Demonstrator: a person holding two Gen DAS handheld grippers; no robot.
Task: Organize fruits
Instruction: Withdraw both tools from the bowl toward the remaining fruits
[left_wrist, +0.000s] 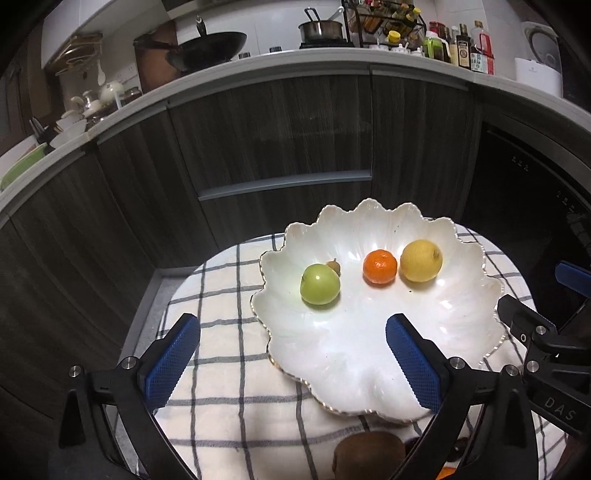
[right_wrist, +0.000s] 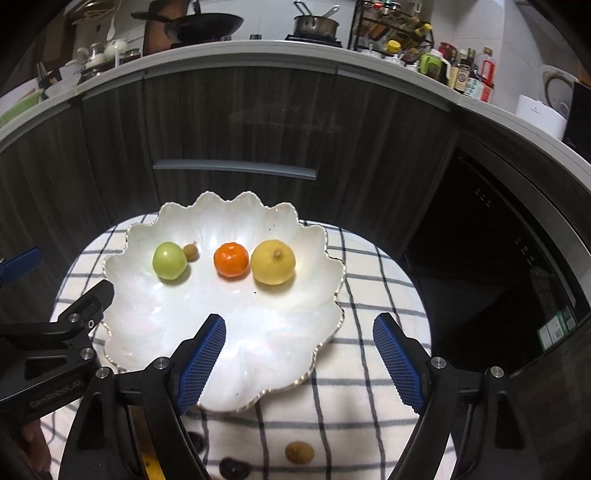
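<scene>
A white scalloped dish (left_wrist: 369, 350) (right_wrist: 155, 332) sits on a checked cloth. In it lie a green apple (left_wrist: 320, 284) (right_wrist: 170, 260), a small brown fruit (left_wrist: 333, 266) (right_wrist: 191, 252) behind it, a tangerine (left_wrist: 380, 266) (right_wrist: 231, 259) and a lemon (left_wrist: 421, 260) (right_wrist: 273, 262). My left gripper (left_wrist: 291, 354) is open and empty over the dish's near left rim. My right gripper (right_wrist: 299, 354) is open and empty over its near right rim. A kiwi (left_wrist: 369, 456) lies at the near edge. A small tan fruit (right_wrist: 299, 452) and a dark fruit (right_wrist: 232, 468) lie on the cloth.
The checked cloth (left_wrist: 229, 369) (right_wrist: 376, 295) covers a small round table. Dark wood cabinets (left_wrist: 277, 129) stand behind it, a dark oven front (right_wrist: 498, 258) at right. The counter above carries a wok (left_wrist: 212, 46), a pot (left_wrist: 320, 29) and bottles (left_wrist: 465, 48).
</scene>
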